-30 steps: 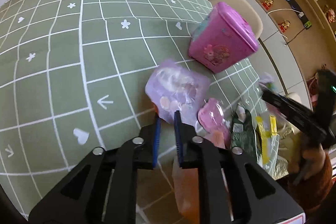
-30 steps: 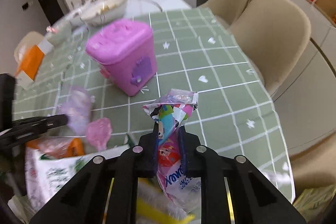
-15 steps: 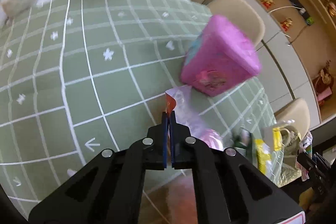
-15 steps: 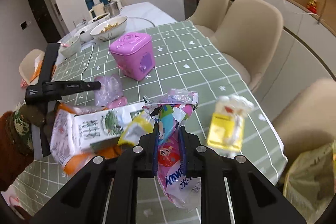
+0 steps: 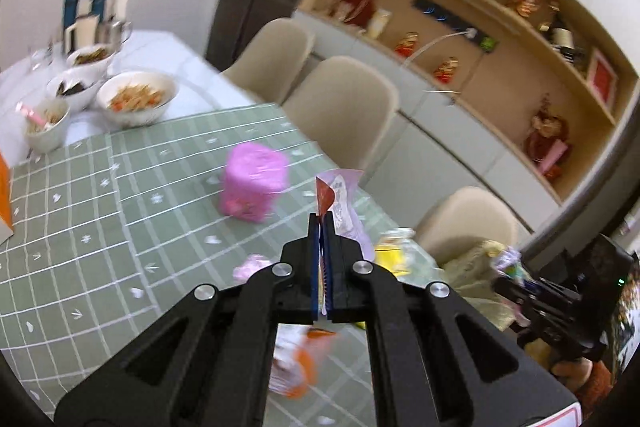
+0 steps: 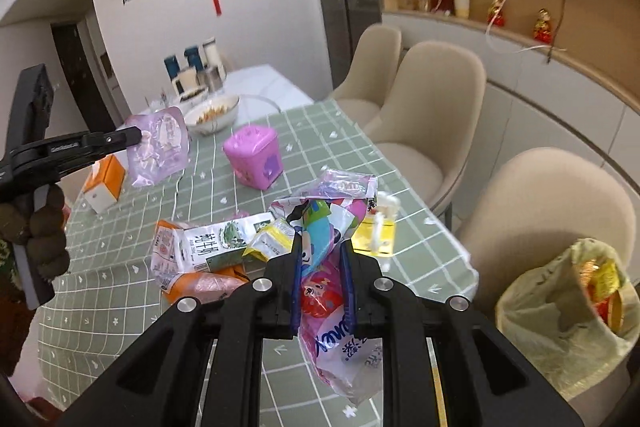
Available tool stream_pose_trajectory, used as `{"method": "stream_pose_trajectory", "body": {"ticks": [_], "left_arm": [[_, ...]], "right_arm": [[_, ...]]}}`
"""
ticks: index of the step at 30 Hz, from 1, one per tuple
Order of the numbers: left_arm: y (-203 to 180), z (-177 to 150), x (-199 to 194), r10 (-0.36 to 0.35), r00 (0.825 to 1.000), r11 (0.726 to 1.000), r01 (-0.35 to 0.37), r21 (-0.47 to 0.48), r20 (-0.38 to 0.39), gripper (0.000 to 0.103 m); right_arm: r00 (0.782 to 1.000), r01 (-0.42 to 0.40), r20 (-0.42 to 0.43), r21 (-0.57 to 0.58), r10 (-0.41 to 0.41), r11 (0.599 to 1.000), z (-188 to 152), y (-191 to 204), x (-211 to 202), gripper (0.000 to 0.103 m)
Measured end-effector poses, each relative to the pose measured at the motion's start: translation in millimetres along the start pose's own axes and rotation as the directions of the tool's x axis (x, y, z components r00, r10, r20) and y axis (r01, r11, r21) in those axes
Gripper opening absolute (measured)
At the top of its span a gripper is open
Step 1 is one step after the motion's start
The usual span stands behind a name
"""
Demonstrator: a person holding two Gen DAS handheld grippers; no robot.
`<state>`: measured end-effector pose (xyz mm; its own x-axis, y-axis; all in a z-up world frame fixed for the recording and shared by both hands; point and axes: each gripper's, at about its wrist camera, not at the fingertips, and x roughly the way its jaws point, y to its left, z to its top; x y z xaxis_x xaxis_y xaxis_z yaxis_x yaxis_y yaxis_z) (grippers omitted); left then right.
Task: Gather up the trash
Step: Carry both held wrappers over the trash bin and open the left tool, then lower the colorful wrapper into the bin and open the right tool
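Observation:
My left gripper is shut on a thin purple plastic packet and holds it up in the air above the table; the right wrist view shows the same packet hanging from that gripper. My right gripper is shut on a crumpled colourful snack wrapper and holds it above the table's near edge. A pale yellow trash bag stands open on the floor at the lower right, with wrappers inside. A pile of wrappers and a milk carton lies on the green checked tablecloth.
A pink lidded box stands mid-table. A small yellow-labelled bottle stands near the right table edge. Bowls of food sit at the far end. An orange and white carton is at the left. Beige chairs line the right side.
My left gripper closed on the purple packet and lifted it off the table. My right gripper pulled back and up with its wrapper, away from the table, and the trash bag came into view.

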<state>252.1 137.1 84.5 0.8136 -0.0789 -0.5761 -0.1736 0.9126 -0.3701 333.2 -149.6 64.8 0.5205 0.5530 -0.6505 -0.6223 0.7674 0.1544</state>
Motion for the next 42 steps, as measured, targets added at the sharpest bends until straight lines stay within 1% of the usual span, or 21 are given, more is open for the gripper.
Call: {"method": "stream_pose_trajectory", "body": {"ticks": [4, 7, 9, 12, 16, 18, 19, 21, 23, 26, 29, 34, 35, 37, 38, 39, 42], "left_arm": [[-47.8, -3.1, 0.1, -0.077, 0.997, 0.997, 0.077, 0.021, -0.007, 0.001], [-89.9, -7.1, 14.2, -0.134, 0.991, 0.990, 0.135, 0.042, -0.026, 0.001], [-119.0, -11.2, 27.6, -0.167, 0.985, 0.983, 0.170, 0.063, -0.050, 0.001], [-168.1, -17.6, 53.3, -0.205, 0.973, 0.971, 0.216, 0.102, -0.111, 0.001], [-235.3, -30.6, 88.1, -0.255, 0.949, 0.946, 0.284, 0.158, -0.186, 0.001], [-270.2, -38.1, 108.7, -0.279, 0.935, 0.929, 0.321, 0.184, -0.220, 0.001], [-290.4, -42.5, 121.9, -0.295, 0.924, 0.919, 0.344, 0.191, -0.245, 0.001], [-317.1, -49.9, 141.6, -0.317, 0.907, 0.906, 0.376, 0.196, -0.276, 0.001], [-346.1, -60.0, 165.3, -0.332, 0.892, 0.893, 0.402, 0.201, -0.308, 0.001], [-383.7, -75.5, 203.9, -0.344, 0.868, 0.881, 0.430, 0.196, -0.357, 0.001], [-411.7, -91.2, 240.6, -0.334, 0.854, 0.878, 0.436, 0.198, -0.400, 0.001], [-432.0, -113.3, 291.3, -0.280, 0.837, 0.892, 0.408, 0.195, -0.470, 0.002], [-433.7, -117.7, 300.3, -0.266, 0.830, 0.894, 0.403, 0.197, -0.490, 0.002], [-433.3, -121.3, 309.0, -0.253, 0.822, 0.896, 0.398, 0.196, -0.510, 0.010], [-430.8, -122.2, 312.8, -0.251, 0.820, 0.898, 0.396, 0.194, -0.515, 0.020], [-431.3, -120.1, 314.4, -0.244, 0.824, 0.901, 0.388, 0.194, -0.512, 0.026], [-419.4, -114.9, 307.8, -0.224, 0.843, 0.920, 0.349, 0.180, -0.489, 0.030]], "right_arm": [[0.999, 0.032, 0.044, 0.017, -0.033, 0.999, -7.2, -25.7, -33.7, 0.017], [0.994, 0.079, 0.075, 0.031, -0.082, 0.996, -12.3, -55.3, -61.4, 0.017], [0.990, 0.108, 0.089, 0.038, -0.111, 0.993, -15.3, -74.6, -75.7, 0.017], [0.978, 0.165, 0.115, 0.065, -0.172, 0.984, -22.2, -116.5, -102.3, 0.017], [0.962, 0.227, 0.132, 0.108, -0.241, 0.968, -38.9, -171.4, -130.0, 0.017], [0.947, 0.276, 0.131, 0.132, -0.293, 0.952, -51.5, -204.5, -144.0, 0.017], [0.942, 0.292, 0.128, 0.147, -0.311, 0.945, -56.4, -218.7, -148.1, 0.017], [0.926, 0.333, 0.118, 0.188, -0.358, 0.924, -68.5, -251.5, -158.9, 0.017], [0.915, 0.355, 0.114, 0.223, -0.386, 0.908, -77.7, -276.7, -166.5, 0.017], [0.906, 0.370, 0.110, 0.262, -0.409, 0.891, -87.3, -310.1, -174.7, 0.017], [0.901, 0.382, 0.100, 0.278, -0.422, 0.881, -90.4, -337.5, -175.9, 0.017], [0.913, 0.361, 0.081, 0.290, -0.399, 0.886, -90.8, -366.9, -166.2, 0.017], [0.916, 0.356, 0.079, 0.291, -0.393, 0.888, -90.5, -371.6, -163.3, 0.017], [0.925, 0.334, 0.077, 0.300, -0.372, 0.894, -87.8, -378.6, -154.4, 0.017], [0.931, 0.320, 0.075, 0.306, -0.358, 0.897, -86.5, -382.0, -148.3, 0.017], [0.934, 0.313, 0.074, 0.309, -0.350, 0.898, -85.3, -382.6, -145.5, 0.017], [0.953, 0.259, 0.070, 0.314, -0.294, 0.913, -80.0, -383.5, -125.6, 0.017]]}}
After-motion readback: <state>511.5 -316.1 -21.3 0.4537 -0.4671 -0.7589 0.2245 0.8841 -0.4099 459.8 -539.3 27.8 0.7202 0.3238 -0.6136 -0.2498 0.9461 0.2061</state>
